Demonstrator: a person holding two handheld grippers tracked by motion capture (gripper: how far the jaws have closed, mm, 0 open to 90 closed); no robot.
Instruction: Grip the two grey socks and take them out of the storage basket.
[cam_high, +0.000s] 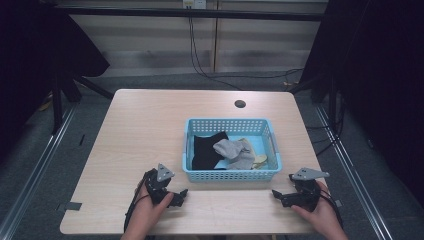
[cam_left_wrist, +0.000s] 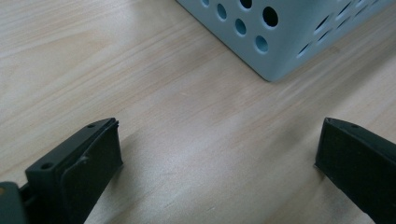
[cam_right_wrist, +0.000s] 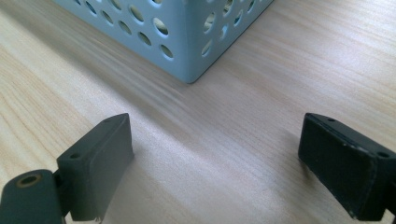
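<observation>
A light blue perforated basket (cam_high: 274, 145) stands on the wooden table (cam_high: 150, 130), right of centre. Inside it lie a black cloth (cam_high: 206, 149), a grey sock (cam_high: 235, 151) and something yellowish (cam_high: 260, 161). My left gripper (cam_high: 179, 196) rests low on the table near the basket's front left corner (cam_left_wrist: 275, 65), jaws wide apart with bare wood between them. My right gripper (cam_high: 278, 195) sits by the front right corner (cam_right_wrist: 189, 70), also open and holding nothing. A hand grips each tool from the table's front edge.
A round cable hole (cam_high: 240, 104) is in the table's far side. Cables (cam_high: 200, 65) hang behind the table. Metal rails (cam_high: 35, 170) run along the floor at left and right. Bare wood spreads left of the basket.
</observation>
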